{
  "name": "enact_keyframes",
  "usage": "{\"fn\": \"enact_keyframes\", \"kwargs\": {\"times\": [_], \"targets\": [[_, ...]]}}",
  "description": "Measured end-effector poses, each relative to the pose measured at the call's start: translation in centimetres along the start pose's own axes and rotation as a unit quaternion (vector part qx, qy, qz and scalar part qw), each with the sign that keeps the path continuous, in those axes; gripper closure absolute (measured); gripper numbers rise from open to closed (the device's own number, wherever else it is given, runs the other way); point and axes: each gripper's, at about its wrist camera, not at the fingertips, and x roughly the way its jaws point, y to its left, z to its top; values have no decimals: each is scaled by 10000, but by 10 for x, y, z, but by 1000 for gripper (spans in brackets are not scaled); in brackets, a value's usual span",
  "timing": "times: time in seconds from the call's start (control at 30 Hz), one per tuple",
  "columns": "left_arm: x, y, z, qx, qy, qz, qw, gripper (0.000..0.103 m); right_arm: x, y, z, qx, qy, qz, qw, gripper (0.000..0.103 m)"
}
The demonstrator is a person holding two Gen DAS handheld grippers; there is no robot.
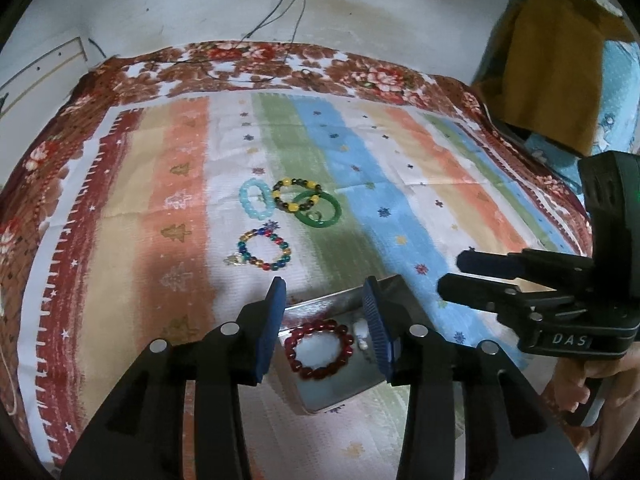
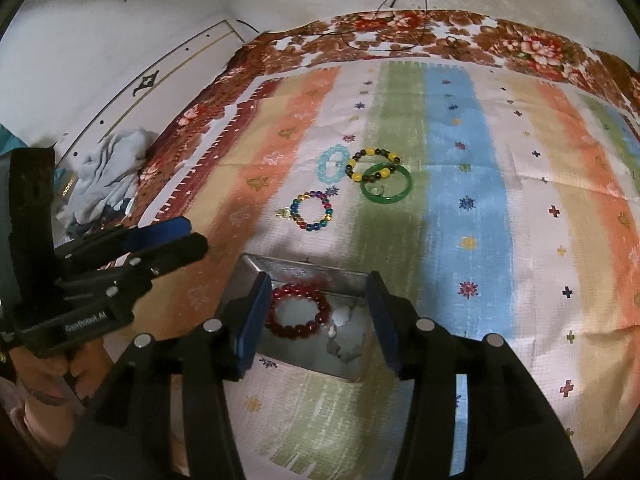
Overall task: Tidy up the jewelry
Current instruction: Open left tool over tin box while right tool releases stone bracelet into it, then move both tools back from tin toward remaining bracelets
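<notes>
1. Jaws of the left gripper (image 1: pixel 325 294) and right gripper (image 2: pixel 319 287) stand apart, both poised over the near tin box (image 2: pixel 308 270).
2. Red bead bracelet (image 1: pixel 319 349) lies inside it.
3. Four bracelets (image 2: pixel 362 178) lie farther off.

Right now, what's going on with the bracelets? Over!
Left gripper and right gripper open, empty, over metal tin. Red bracelet in tin. Four bracelets, including green bangle, on cloth. Nothing in the way.
</notes>
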Motion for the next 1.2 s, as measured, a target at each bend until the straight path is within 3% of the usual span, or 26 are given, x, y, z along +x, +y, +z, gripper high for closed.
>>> {"fn": "enact_keyframes", "kwargs": {"times": [0.47,1.2], "targets": [[22,34,19,-273,191,306,9990,63,11,-17,14,233,-38,-186,9995,53],[71,39,43,74,652,458,9968,62,49,-48,54,495,60,-440,9978,53]]}}
